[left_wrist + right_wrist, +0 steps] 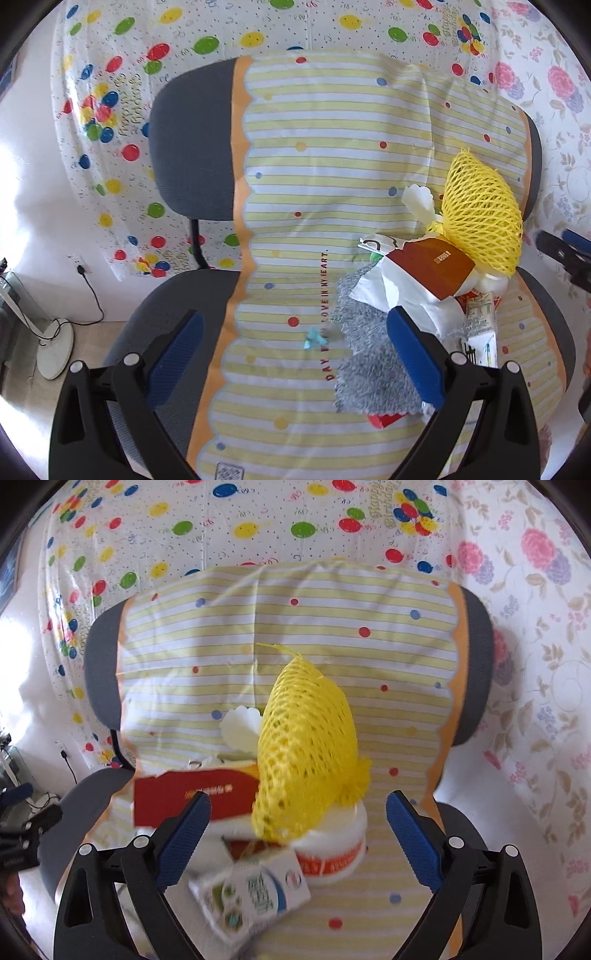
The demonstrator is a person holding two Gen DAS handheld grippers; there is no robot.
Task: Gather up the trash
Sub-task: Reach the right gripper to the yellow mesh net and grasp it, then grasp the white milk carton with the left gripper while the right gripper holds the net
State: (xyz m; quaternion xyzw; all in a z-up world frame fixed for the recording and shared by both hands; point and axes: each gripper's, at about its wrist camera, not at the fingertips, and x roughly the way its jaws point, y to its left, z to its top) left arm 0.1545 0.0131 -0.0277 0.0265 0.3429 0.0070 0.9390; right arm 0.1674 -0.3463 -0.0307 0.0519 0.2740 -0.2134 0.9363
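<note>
A pile of trash lies on a chair seat covered by a striped yellow sheet (314, 155). The pile holds a yellow foam net (480, 214), a red-brown carton (436, 266), white crumpled paper (402, 295), a grey cloth (365, 354) and a milk carton (480, 332). My left gripper (295, 347) is open, its right finger over the grey cloth. In the right wrist view the yellow net (306, 753), red carton (192, 794), white tub (332, 849) and milk carton (255, 890) lie between the fingers of my open right gripper (297, 830).
The grey office chair (192, 147) stands against a balloon-print sheet (110, 110) on the wall. A floral sheet (535, 664) hangs at the right. A white fan base (55, 350) and a power cable (92, 295) are on the floor at the left.
</note>
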